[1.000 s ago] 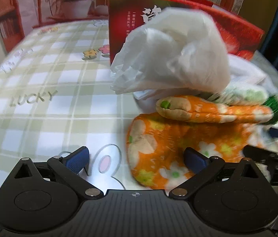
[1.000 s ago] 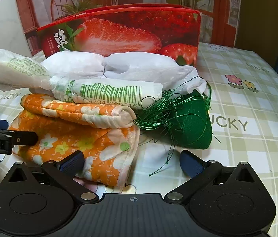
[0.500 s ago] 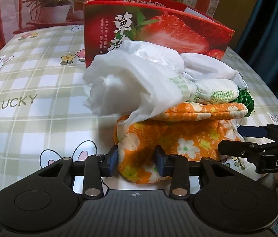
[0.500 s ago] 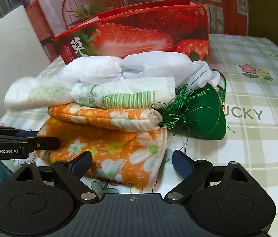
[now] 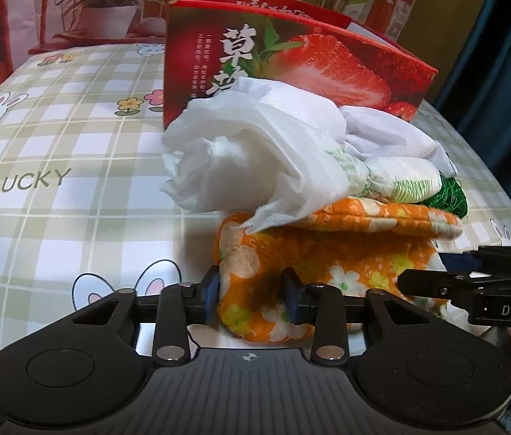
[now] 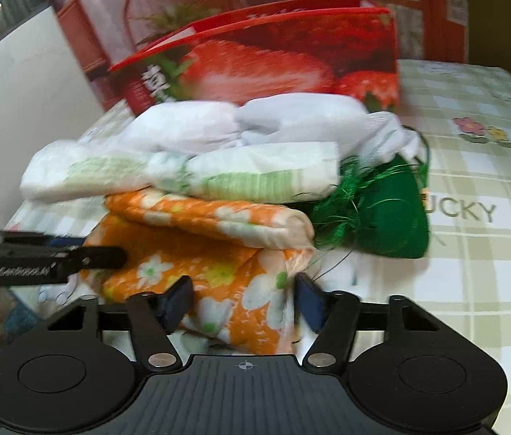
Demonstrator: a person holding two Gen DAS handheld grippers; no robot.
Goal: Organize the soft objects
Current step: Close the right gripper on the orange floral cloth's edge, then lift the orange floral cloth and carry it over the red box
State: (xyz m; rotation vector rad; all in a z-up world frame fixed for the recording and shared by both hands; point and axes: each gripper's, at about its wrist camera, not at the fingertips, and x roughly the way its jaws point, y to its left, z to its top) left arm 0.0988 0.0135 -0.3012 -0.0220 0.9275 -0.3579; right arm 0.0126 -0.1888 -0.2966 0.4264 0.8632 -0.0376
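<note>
Two hand-held grippers: both work the near edge of one pile of soft objects on the surface.
Left hand-held gripper: jaws have just been closing; the blue pads press a near corner of the orange floral cloth from both sides, and the fabric bunches between them.
Right hand-held gripper: jaws have just been closing; the opposite near corner of the orange floral cloth sits between the pads, the right pad at the fabric edge. This view is motion-blurred, so firm contact at the left pad cannot be confirmed.
Orange floral cloth: bottom of the pile, folded, lying on the checked tablecloth.
White plastic bag with green print: lies across the top of the orange cloth.
White cloth: behind the bag, against the strawberry box.
Green pouch with metallic strings: on the surface, touching the pile's right end in the right wrist view.
Strawberry box: red, open-topped, upright just behind the pile.
</note>
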